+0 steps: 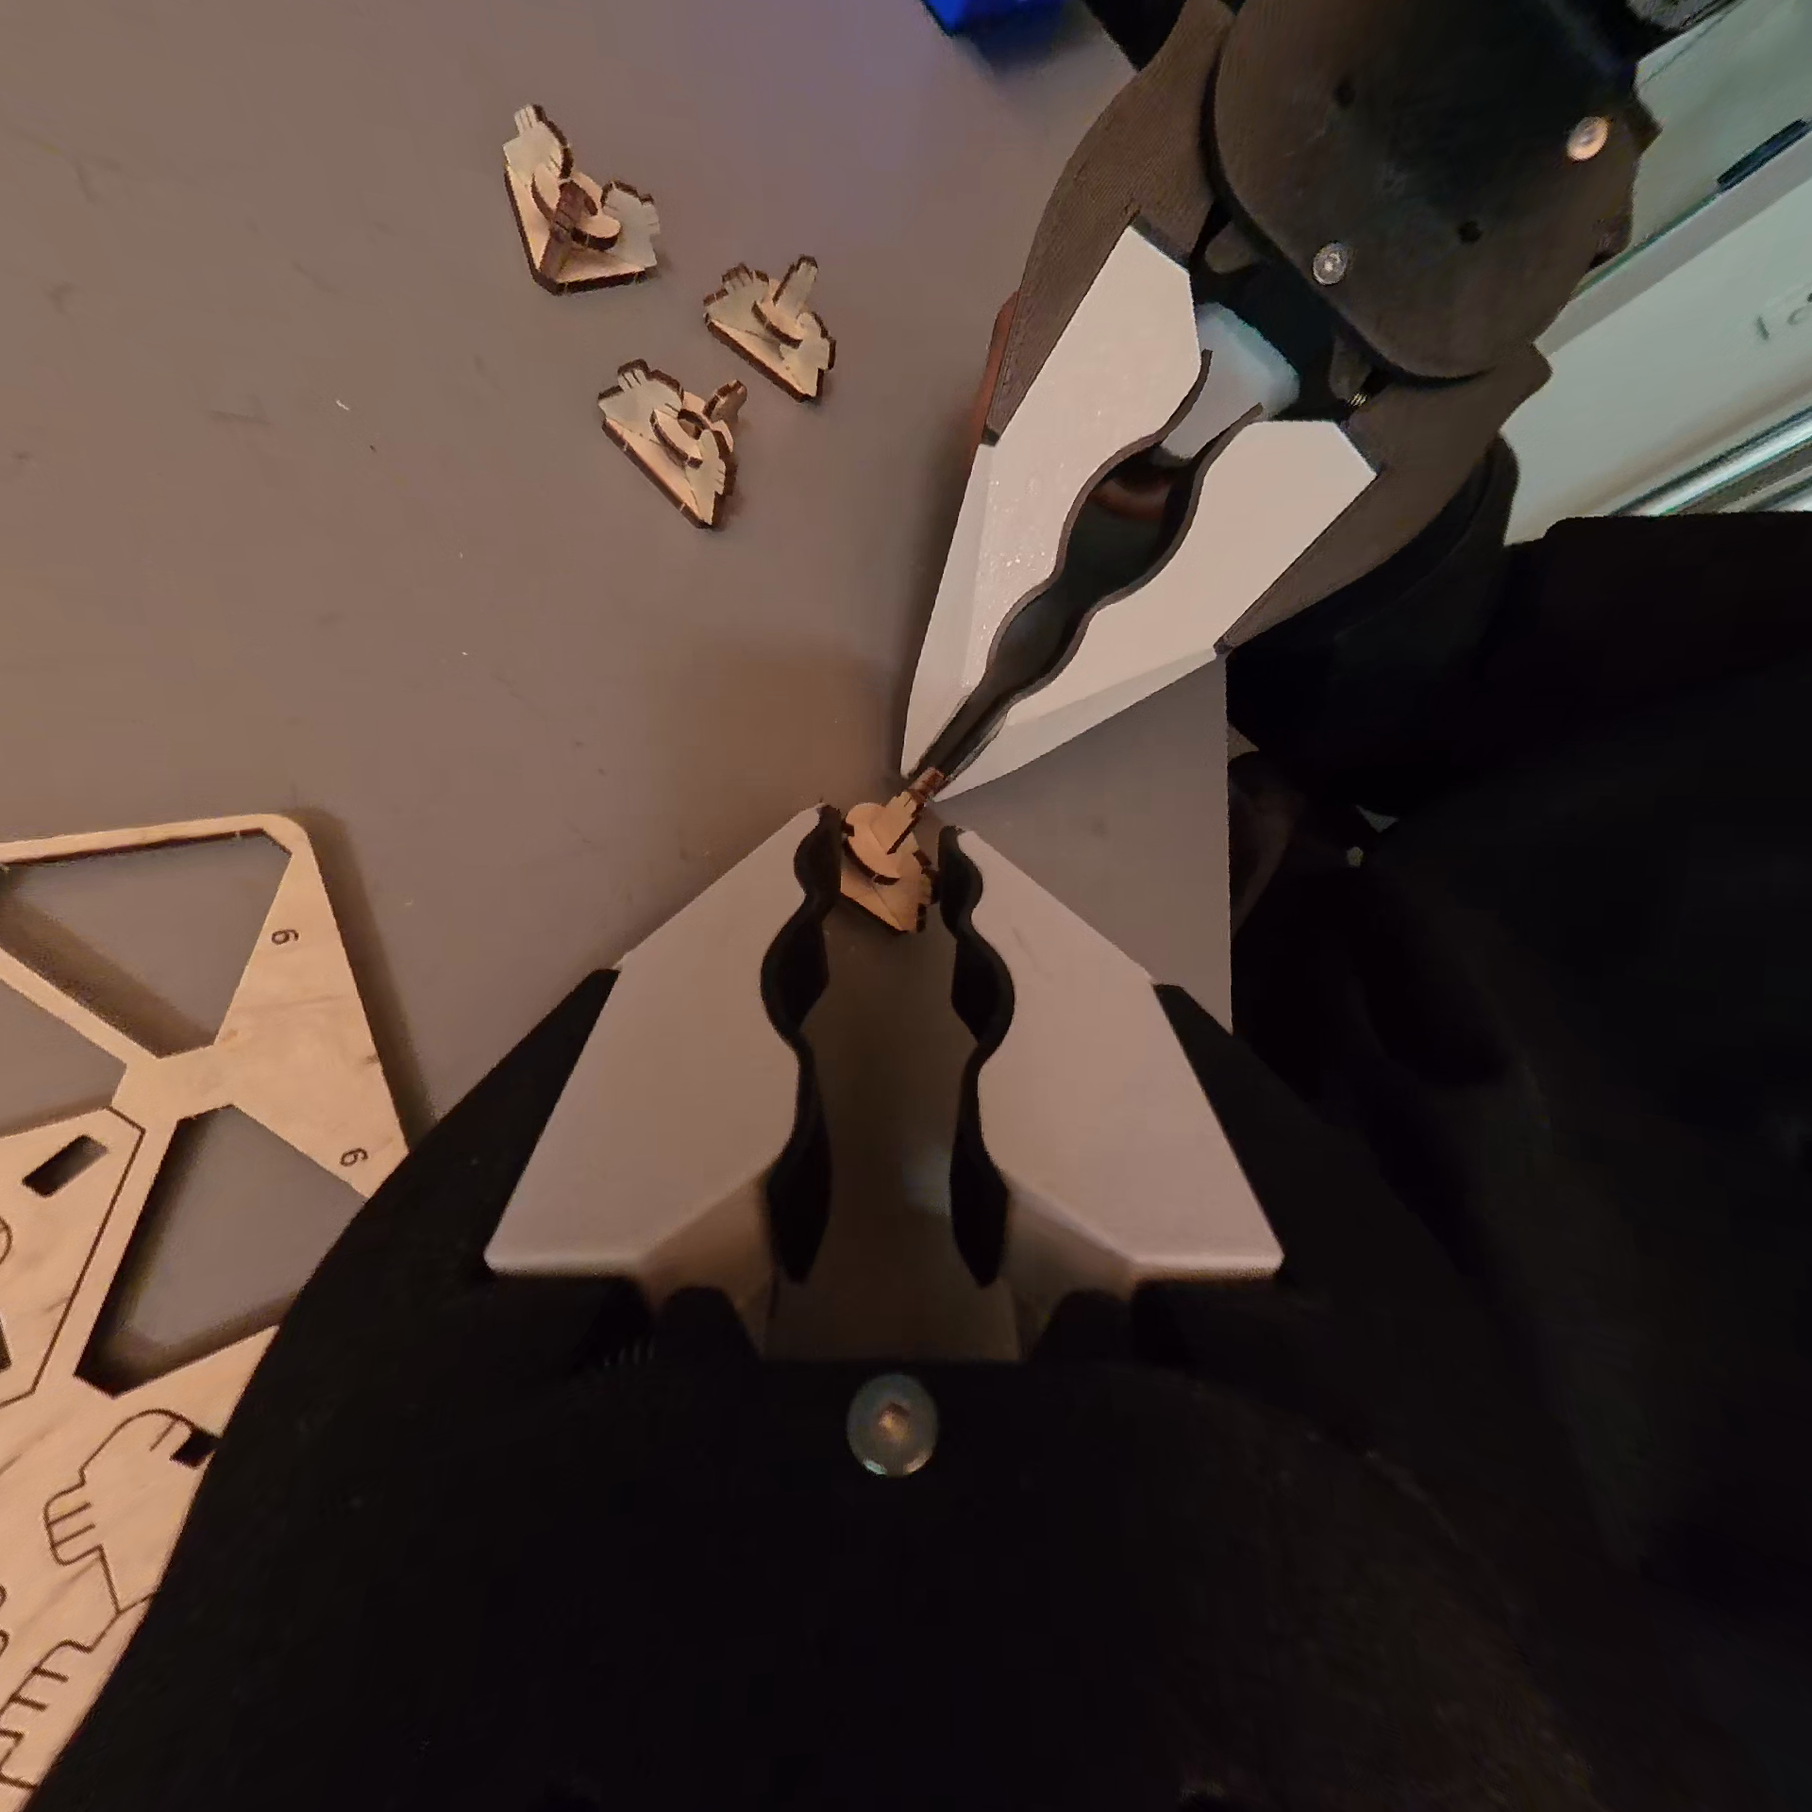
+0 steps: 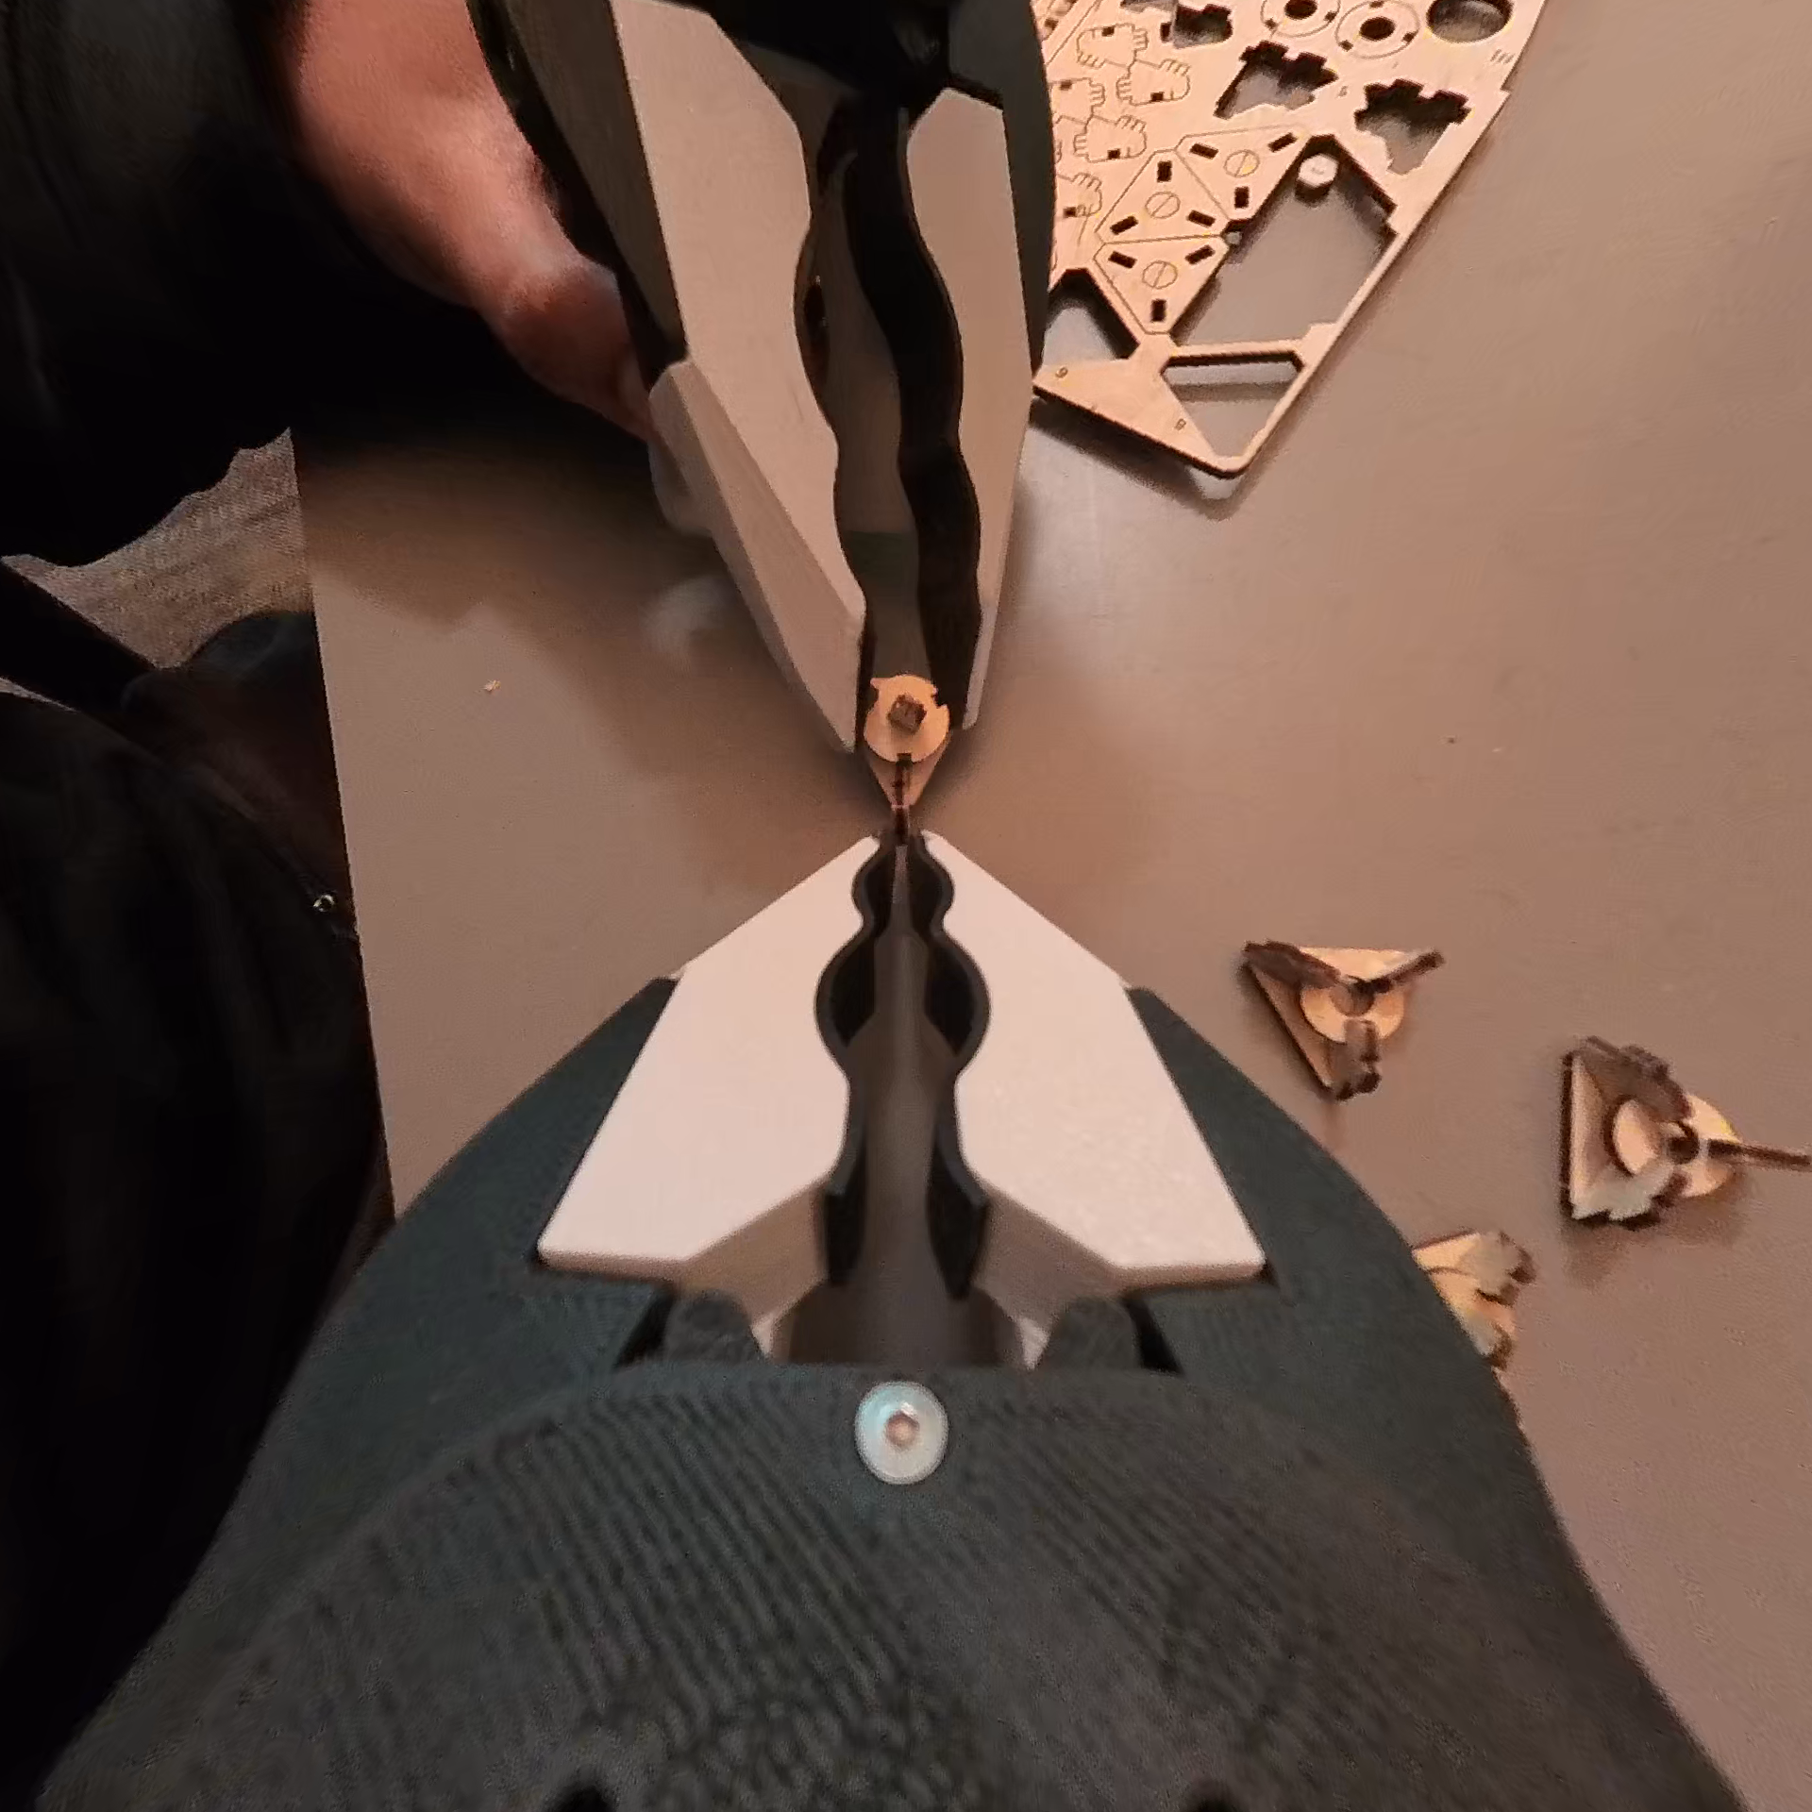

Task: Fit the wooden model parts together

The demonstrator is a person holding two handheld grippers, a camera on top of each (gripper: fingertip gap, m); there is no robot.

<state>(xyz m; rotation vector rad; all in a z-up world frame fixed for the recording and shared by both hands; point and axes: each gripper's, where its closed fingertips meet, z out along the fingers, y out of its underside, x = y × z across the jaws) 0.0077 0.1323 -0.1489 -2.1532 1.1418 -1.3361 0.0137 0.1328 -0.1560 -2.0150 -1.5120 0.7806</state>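
Jaws: left gripper [image 1: 887, 863] pinches wooden assembly [image 1: 882, 878]; right gripper [image 2: 900, 841] pinches its thin tab [image 2: 898, 784]

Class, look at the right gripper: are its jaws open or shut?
Shut. The right gripper's fingertips meet at the tip, pinching a thin wooden tab that juts from the small wooden assembly between the left gripper's fingers.

Two grippers [image 1: 882, 833] [image 2: 897, 843]; four wooden assemblies [image 1: 882, 873]; one cut-out sheet [image 1: 147, 1128].

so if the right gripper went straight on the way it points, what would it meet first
Most likely the small wooden assembly that the left gripper grips. The right gripper already pinches a thin wooden tab sticking out of it, so almost no gap remains.
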